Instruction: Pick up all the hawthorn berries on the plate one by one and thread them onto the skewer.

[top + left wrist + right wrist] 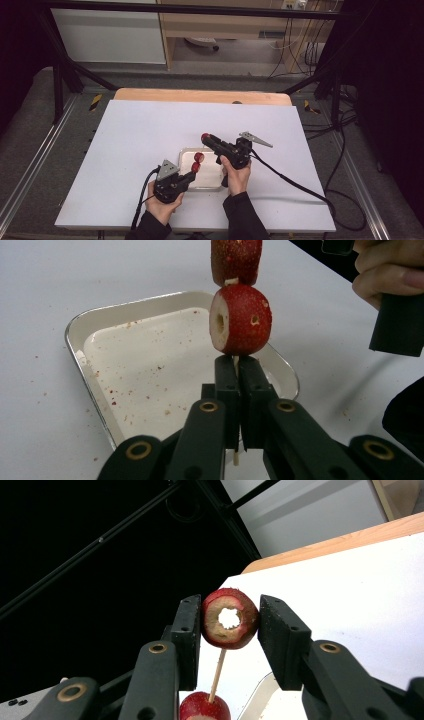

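My left gripper (235, 372) is clamped tight on the stick (234, 360) to steady it over the tray (90, 322); my right gripper (227, 625) squeezes the top fruit (230, 618), ready to pull it off.

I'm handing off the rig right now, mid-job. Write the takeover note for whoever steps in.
Left gripper: shut on the skewer, just below the two red fruits left on it, above the metal tray.
Right gripper: closed on a cored red fruit piece, held up beyond the skewer's tip.
Done: that piece looks pulled off the skewer.
Left: probably drop it in the tray, which holds only crumbs, then strip the remaining two.
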Demonstrator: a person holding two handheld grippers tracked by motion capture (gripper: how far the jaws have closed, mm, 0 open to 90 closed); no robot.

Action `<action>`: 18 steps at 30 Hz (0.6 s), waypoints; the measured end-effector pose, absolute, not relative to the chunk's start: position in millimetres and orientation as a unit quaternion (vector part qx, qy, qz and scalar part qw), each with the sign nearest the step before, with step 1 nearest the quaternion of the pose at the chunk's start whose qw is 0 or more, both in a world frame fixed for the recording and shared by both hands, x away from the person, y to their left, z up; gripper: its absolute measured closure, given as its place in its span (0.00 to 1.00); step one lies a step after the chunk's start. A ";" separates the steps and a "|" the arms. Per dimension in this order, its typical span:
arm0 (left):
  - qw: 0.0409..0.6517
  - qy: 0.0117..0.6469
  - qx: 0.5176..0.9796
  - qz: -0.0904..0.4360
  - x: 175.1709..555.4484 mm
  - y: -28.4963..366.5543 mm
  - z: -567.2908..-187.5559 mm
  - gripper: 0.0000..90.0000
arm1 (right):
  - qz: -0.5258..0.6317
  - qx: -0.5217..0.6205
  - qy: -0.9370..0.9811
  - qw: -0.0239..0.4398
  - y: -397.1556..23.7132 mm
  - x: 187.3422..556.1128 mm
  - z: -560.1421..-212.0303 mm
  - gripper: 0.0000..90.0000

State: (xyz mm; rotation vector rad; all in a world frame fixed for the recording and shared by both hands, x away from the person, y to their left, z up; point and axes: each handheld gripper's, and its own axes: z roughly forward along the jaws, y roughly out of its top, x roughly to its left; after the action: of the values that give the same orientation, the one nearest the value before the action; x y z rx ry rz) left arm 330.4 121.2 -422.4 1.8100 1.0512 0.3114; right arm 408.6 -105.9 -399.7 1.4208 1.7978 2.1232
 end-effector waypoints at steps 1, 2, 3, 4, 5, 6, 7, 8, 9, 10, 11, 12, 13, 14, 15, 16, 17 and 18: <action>0.492 0.433 0.744 0.128 330.3 120.8 -422.4 0.98 | 0.681 0.453 0.575 0.012 -105.7 408.4 -400.3 0.70; 0.494 0.435 0.742 0.129 330.0 120.3 -422.3 0.98 | 0.682 0.452 0.575 0.013 -105.3 408.1 -400.8 0.70; 0.496 0.435 0.740 0.130 329.7 119.9 -422.1 0.98 | 0.683 0.454 0.573 0.009 -104.8 407.3 -401.1 0.70; 0.498 0.436 0.739 0.128 329.3 119.3 -421.9 0.98 | 0.684 0.453 0.571 0.009 -104.3 406.7 -401.3 0.70; 0.499 0.436 0.737 0.128 329.0 118.9 -421.7 0.98 | 0.684 0.452 0.572 0.013 -104.0 406.5 -402.0 0.70; 0.501 0.437 0.736 0.128 328.8 118.7 -421.2 0.98 | 0.683 0.453 0.572 0.011 -103.6 406.1 -402.6 0.70; 0.501 0.438 0.735 0.127 329.0 118.4 -420.7 0.98 | 0.684 0.453 0.572 0.011 -103.0 405.9 -403.3 0.70; 0.503 0.440 0.733 0.125 329.4 118.2 -420.2 0.98 | 0.684 0.452 0.573 0.010 -102.6 405.5 -404.0 0.70; 0.503 0.441 0.733 0.122 330.1 117.8 -420.1 0.98 | 0.684 0.453 0.572 0.009 -102.1 405.1 -404.6 0.70; 0.502 0.441 0.734 0.123 330.5 117.6 -420.2 0.98 | 0.685 0.452 0.572 0.012 -102.0 404.8 -405.1 0.70; 0.501 0.442 0.734 0.122 330.8 117.4 -420.5 0.98 | 0.686 0.451 0.570 0.012 -101.7 404.4 -405.1 0.70; 0.501 0.443 0.734 0.122 331.0 116.9 -420.9 0.98 | 0.687 0.451 0.570 0.011 -101.6 404.1 -405.1 0.70; 0.500 0.443 0.734 0.122 331.0 116.3 -421.2 0.98 | 0.687 0.452 0.569 0.010 -101.3 403.5 -405.0 0.70; 0.502 0.442 0.733 0.124 330.9 116.2 -421.2 0.98 | 0.686 0.452 0.569 0.010 -101.1 403.0 -405.2 0.70; 0.506 0.441 0.730 0.127 330.5 116.5 -420.3 0.98 | 0.684 0.451 0.573 0.009 -101.0 402.8 -405.7 0.70; 0.506 0.441 0.730 0.126 330.5 117.4 -419.1 0.98 | 0.682 0.452 0.575 0.001 -100.4 402.4 -406.5 0.70; 0.504 0.441 0.732 0.125 331.0 117.8 -418.6 0.98 | 0.682 0.451 0.576 0.003 -100.0 401.9 -407.8 0.70; 0.504 0.443 0.731 0.126 331.3 118.5 -418.6 0.98 | 0.682 0.451 0.575 0.004 -100.2 401.6 -408.6 0.70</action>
State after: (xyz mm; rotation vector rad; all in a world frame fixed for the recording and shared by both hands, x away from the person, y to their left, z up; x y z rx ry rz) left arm 331.3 118.5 -418.6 1.7651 1.0695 0.3033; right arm 401.6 -100.2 -408.6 1.4129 1.8030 2.1374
